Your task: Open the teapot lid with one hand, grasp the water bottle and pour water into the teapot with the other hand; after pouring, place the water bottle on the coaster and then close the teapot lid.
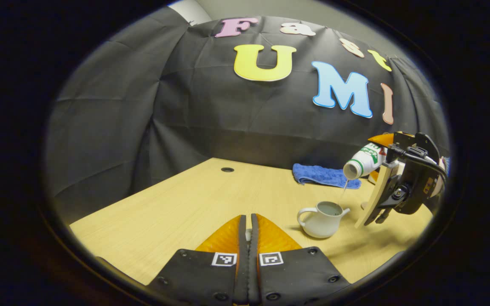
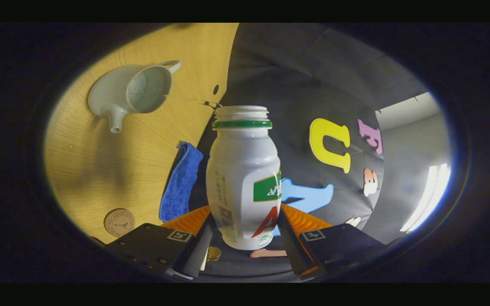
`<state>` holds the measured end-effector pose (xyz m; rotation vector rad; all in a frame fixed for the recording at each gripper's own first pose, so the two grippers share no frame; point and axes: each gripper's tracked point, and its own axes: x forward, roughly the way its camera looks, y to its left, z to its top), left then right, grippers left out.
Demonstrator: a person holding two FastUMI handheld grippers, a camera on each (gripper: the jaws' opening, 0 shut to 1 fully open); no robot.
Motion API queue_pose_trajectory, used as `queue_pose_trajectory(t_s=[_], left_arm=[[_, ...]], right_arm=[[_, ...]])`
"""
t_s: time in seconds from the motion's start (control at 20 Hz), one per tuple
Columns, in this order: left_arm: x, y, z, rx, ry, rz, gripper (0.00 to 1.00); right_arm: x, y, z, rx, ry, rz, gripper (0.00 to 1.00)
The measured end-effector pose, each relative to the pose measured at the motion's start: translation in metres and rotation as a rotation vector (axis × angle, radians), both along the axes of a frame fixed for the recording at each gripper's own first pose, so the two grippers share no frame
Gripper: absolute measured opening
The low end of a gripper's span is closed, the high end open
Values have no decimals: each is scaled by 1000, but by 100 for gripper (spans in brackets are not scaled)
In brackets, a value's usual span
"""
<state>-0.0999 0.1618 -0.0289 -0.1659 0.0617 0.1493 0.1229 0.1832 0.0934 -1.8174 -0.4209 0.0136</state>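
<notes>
Now the left gripper (image 1: 248, 229), fingers pressed together on a small pale thing, looks ahead-right at the lidless teapot (image 1: 322, 218) holding water, as the right gripper (image 2: 243, 238) clamps the tipped water bottle (image 2: 243, 178) above it, pouring.

Both views are dim and strongly fisheye-warped at the edges. A ceiling light strip (image 2: 425, 197) glares; soft shadows fall on the wooden surface (image 1: 177, 204).

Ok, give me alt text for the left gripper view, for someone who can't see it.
The right gripper tips a white water bottle, pouring a thin stream into an open white teapot on a wooden table. A blue cloth lies behind; the left gripper sits shut in front.
</notes>
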Motion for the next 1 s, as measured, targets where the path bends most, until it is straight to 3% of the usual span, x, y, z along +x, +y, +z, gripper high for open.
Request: queue_pose_trajectory(t_s=[1.0], left_arm=[[3,-5,-4,-17,6,-16,5]], right_arm=[[0,14,8,-95,-50,52,77]])
